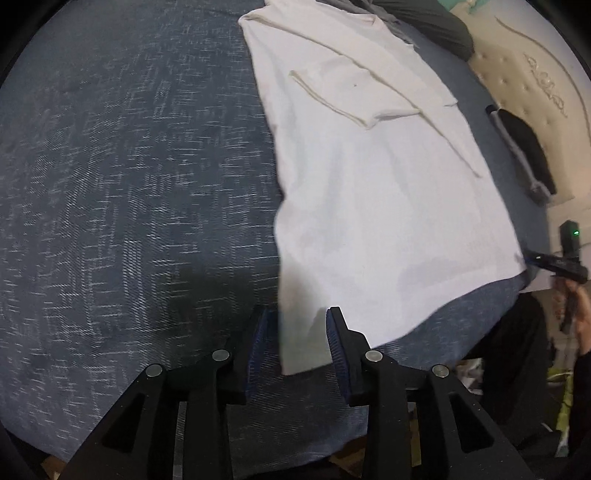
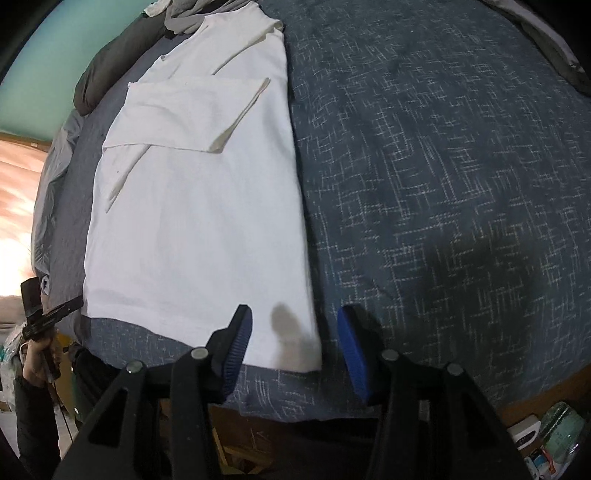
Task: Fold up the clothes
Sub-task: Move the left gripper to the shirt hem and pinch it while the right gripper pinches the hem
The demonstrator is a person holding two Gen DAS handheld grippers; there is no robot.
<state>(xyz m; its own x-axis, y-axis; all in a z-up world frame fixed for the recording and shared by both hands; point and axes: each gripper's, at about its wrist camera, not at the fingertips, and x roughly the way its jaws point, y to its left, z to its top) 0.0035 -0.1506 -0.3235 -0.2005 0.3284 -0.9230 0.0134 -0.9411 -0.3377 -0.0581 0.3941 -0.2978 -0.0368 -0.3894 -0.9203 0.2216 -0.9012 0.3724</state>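
A white T-shirt [image 1: 373, 192] lies flat on the blue bedspread [image 1: 129, 184], its sides and sleeves folded inward into a long strip. My left gripper [image 1: 299, 317] hangs open over the shirt's near left hem corner; the cloth lies between the blue pads, which do not press it. In the right wrist view the same shirt [image 2: 195, 206] runs away from me. My right gripper [image 2: 295, 314] stands open over its near right hem corner, pads apart from the cloth. Each wrist view shows the other gripper at the picture's edge, held by a hand [image 1: 570, 258] [image 2: 44, 317].
A dark grey pillow [image 1: 428, 26] and grey bedding [image 2: 107, 70] lie beyond the shirt's collar end. A black and grey garment [image 1: 524, 155] rests against the beige headboard [image 1: 532, 81]. The bed's near edge [image 2: 314, 413] is just below the grippers, with clutter on the floor [image 2: 554, 435].
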